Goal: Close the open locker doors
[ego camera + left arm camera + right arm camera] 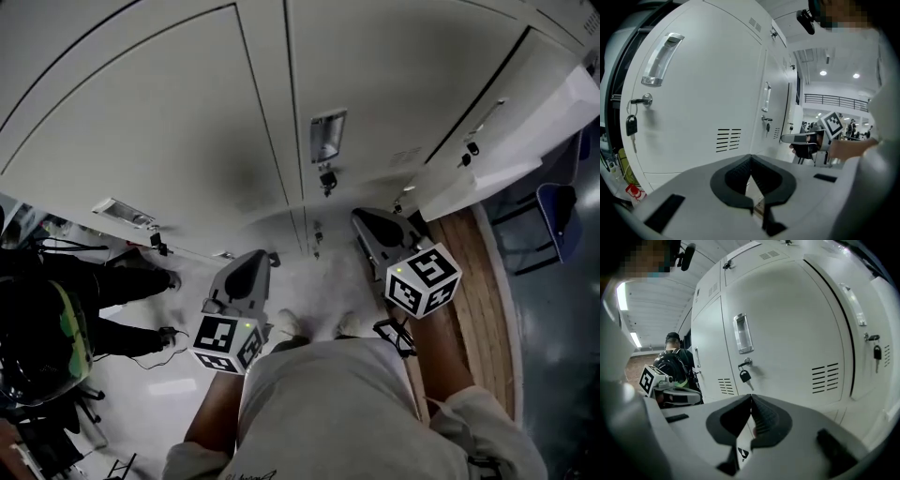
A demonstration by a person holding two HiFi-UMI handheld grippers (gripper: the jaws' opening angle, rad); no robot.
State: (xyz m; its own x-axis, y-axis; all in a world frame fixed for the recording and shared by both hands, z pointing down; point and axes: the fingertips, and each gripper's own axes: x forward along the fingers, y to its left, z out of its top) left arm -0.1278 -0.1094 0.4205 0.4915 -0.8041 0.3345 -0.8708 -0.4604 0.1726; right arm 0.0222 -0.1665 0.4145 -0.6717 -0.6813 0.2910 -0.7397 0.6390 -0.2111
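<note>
A row of white locker doors fills the head view. The middle door [328, 136] has a recessed handle and hanging key and sits flush. At the right, a door [525, 141] stands swung out, edge toward me. The left door [693, 93], with bar handle and key, shows a dark gap along its left edge. My left gripper [251, 260] [750, 159] is shut and empty, a short way from that left door. My right gripper [362, 218] [750, 399] is also shut and empty, pointing at the middle door [778, 333]. A dark gap separates it from the right door [874, 324].
A person in dark clothes with a backpack [56, 319] [670, 357] stands close on the left. A blue chair [558, 216] and a wooden floor strip [478, 281] lie at the right. My shoes [314, 325] are near the lockers' base.
</note>
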